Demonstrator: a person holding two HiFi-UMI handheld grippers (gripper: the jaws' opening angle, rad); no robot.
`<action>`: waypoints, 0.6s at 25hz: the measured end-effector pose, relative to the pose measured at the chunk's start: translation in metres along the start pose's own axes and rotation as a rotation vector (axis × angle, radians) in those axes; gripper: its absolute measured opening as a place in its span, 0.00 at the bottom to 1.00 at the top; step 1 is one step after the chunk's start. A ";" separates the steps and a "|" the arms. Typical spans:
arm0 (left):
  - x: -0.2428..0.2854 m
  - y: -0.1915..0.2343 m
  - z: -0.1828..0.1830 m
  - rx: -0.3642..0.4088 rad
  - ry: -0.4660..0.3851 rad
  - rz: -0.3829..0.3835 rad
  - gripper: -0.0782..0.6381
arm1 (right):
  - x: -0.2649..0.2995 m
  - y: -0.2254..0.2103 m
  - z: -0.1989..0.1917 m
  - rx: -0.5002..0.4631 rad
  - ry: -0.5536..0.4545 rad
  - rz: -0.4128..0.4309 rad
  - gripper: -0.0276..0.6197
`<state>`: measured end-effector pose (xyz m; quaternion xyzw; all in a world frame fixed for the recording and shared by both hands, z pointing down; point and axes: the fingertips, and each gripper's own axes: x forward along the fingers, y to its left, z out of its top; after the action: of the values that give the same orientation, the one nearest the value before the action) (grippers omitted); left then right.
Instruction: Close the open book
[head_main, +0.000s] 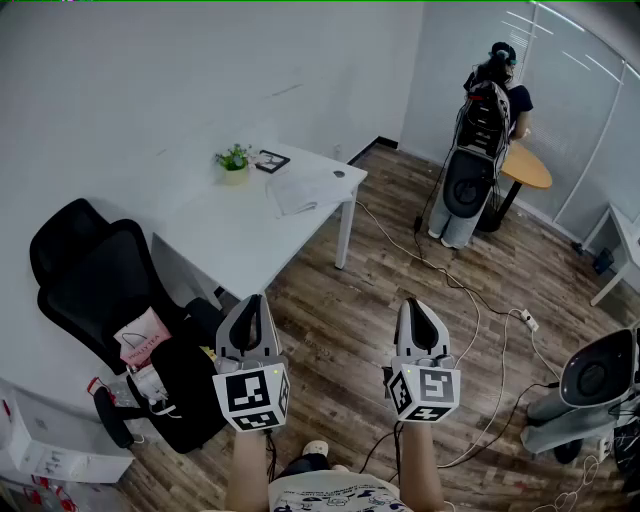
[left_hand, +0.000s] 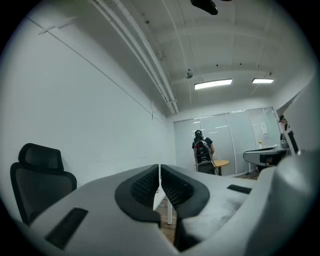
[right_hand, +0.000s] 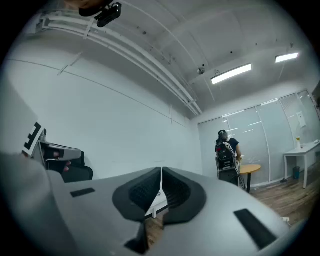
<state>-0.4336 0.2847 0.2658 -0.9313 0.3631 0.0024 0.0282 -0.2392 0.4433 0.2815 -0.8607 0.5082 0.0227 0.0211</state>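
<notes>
The open book (head_main: 298, 190) lies flat with pale pages up, on the far right part of the white table (head_main: 230, 240). Both grippers hang well short of the table, over the wooden floor, and point level toward it. In the head view my left gripper (head_main: 252, 305) is at lower centre-left and my right gripper (head_main: 418, 308) at lower centre-right. In the left gripper view the left gripper (left_hand: 159, 182) has its dark ribbed pads pressed together with nothing between them. The right gripper (right_hand: 161, 187) in its own view is likewise shut and empty. The book is hidden behind the jaws in both gripper views.
A small potted plant (head_main: 234, 162) and a dark flat frame (head_main: 272, 161) sit at the table's far end. A black office chair (head_main: 100, 290) stands left of the table. A person with a backpack (head_main: 490, 100) stands by a round wooden table (head_main: 527, 168). Cables (head_main: 470, 300) cross the floor.
</notes>
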 end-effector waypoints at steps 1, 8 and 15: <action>-0.001 0.001 0.000 0.001 -0.001 0.000 0.15 | -0.001 0.001 0.000 -0.001 -0.002 0.000 0.08; 0.001 -0.001 0.000 0.011 0.001 -0.007 0.15 | -0.001 -0.004 0.000 0.000 0.000 -0.008 0.08; 0.010 0.004 -0.003 0.015 0.005 -0.009 0.15 | 0.006 -0.005 -0.004 0.013 -0.008 -0.004 0.09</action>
<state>-0.4288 0.2751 0.2684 -0.9326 0.3592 -0.0029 0.0345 -0.2318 0.4398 0.2849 -0.8614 0.5066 0.0226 0.0289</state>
